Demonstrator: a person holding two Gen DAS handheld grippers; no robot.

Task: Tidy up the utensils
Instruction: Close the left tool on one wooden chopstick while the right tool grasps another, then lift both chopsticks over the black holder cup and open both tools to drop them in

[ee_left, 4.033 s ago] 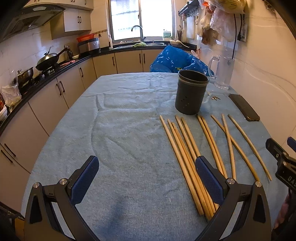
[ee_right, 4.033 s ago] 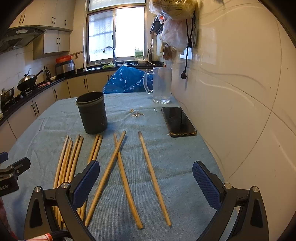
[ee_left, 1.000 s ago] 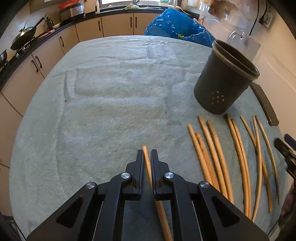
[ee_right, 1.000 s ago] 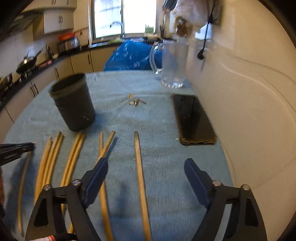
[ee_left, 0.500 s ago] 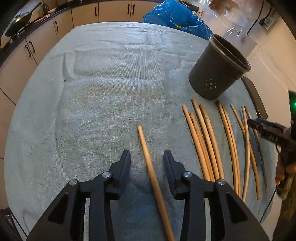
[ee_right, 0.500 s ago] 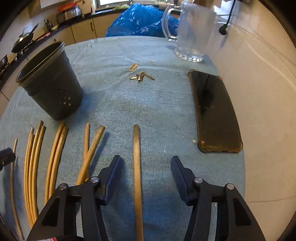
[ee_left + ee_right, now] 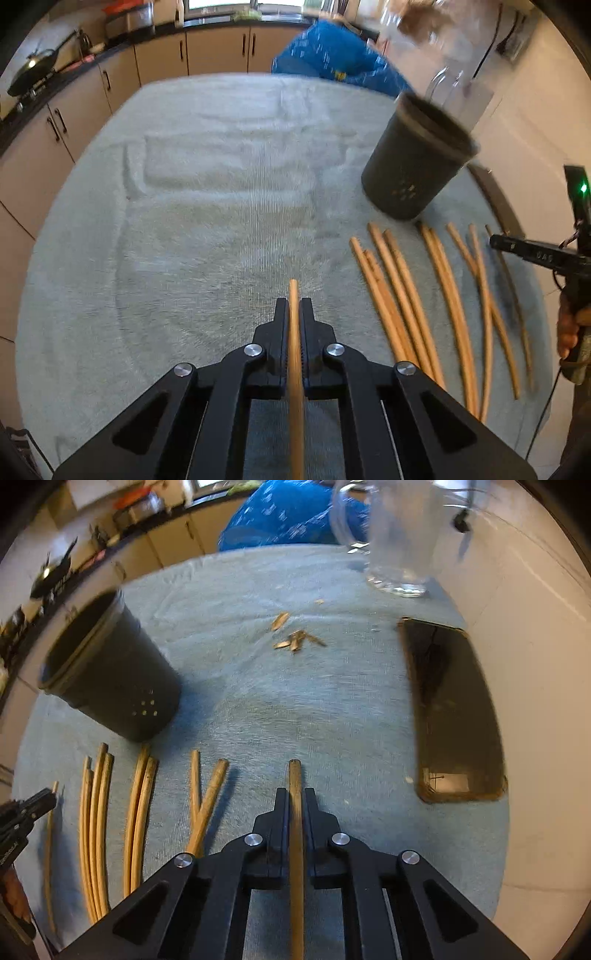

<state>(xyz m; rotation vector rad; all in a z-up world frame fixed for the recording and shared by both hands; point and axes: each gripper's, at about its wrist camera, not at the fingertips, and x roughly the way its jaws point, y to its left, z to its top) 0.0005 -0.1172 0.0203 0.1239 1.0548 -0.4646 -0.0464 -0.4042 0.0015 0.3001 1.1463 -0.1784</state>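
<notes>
While both grippers sit low over the cloth-covered tabletop (image 7: 221, 192), each has its fingers closed tight on a single wooden chopstick; the left gripper (image 7: 294, 314) clamps a chopstick (image 7: 293, 295) whose tip pokes out just beyond the fingertips, lying apart to the left of the loose chopsticks (image 7: 436, 295), which are spread in a rough row on the cloth to its right; the right gripper (image 7: 295, 805) likewise pinches its own chopstick (image 7: 294, 779), the rightmost of the lot, with the remaining sticks (image 7: 136, 805) lying to its left, two of them crossing near their near ends; a dark perforated holder (image 7: 413, 170) stands upright at the far end of the row, just beyond the stick tips, and its mouth shows nothing sticking out of it; to the right of the right gripper a black phone (image 7: 450, 716) lies flat near the wall; farther off stands a clear glass pitcher (image 7: 399, 535), blurred, with a blue bag (image 7: 284, 513) behind it; small metal bits (image 7: 295, 638), too blurred to identify, lie on the cloth between holder and phone.
</notes>
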